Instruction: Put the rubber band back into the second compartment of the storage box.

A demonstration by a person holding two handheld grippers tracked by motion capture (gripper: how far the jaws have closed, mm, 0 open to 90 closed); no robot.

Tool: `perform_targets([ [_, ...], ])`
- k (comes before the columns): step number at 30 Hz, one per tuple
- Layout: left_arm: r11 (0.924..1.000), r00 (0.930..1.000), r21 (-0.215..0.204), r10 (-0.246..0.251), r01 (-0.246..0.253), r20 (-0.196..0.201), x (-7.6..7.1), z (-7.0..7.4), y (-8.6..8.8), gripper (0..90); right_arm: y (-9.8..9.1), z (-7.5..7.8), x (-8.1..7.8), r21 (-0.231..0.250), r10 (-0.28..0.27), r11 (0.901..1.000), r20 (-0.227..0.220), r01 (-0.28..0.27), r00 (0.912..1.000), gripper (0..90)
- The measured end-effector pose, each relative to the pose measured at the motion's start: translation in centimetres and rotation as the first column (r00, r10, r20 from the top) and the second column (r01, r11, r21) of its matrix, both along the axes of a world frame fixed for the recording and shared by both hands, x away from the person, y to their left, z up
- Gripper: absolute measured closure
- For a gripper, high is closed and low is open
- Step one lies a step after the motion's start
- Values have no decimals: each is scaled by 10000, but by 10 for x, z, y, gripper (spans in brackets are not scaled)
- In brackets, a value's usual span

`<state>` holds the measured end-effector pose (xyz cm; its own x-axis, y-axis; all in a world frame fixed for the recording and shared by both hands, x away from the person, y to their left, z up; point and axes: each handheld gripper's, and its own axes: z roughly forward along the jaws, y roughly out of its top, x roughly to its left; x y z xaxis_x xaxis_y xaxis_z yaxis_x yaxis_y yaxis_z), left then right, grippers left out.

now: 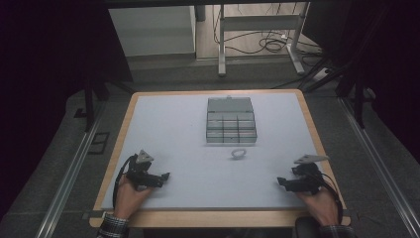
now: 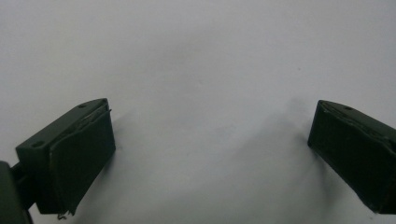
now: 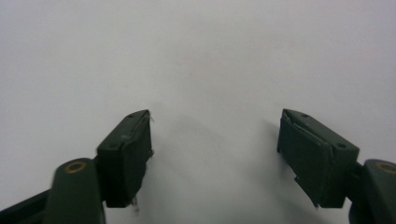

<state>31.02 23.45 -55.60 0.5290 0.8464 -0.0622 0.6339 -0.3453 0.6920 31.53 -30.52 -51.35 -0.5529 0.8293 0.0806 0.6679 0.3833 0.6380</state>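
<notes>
High view: your left tool (image 1: 166,175) and right tool (image 1: 280,181) rest on white wood-edged counter (image 1: 168,124), near corners. Small pale ring-shaped item (image 1: 238,153) lies mid-counter, just before grey compartmented plastic box (image 1: 231,121), well apart from both tools.
Left gripper view: your jaws wide apart, empty.
Right gripper view: your jaws parted, empty.

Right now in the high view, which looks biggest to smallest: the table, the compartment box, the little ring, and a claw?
1. Table
2. Compartment box
3. Left claw and right claw, which look about alike; they sit nearer the camera, so their rank below the box is unsure
4. Ring
</notes>
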Motion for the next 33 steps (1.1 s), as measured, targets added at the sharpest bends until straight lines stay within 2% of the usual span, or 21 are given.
perform_targets([
  [2,10000,10000,-6,10,-10,8,0,0,0,4,-4,0,-2,95,-90,9999,12,89,10000,271],
  [3,10000,10000,1,5,-5,5,0,0,0,4,-5,-3,-5,5,-40,10000,337,40,9994,267],
  [5,10000,10000,-1,5,-5,8,0,0,0,4,-3,-3,-6,-185,-4,9998,377,11,9993,261],
  [8,10000,10000,1,3,-3,6,0,0,0,3,6,-5,-9,-920,173,9957,701,-108,9974,238],
  [33,10000,10000,4,1,-1,4,0,0,0,4,5,-5,-8,-793,151,9968,577,-105,9982,219],
])
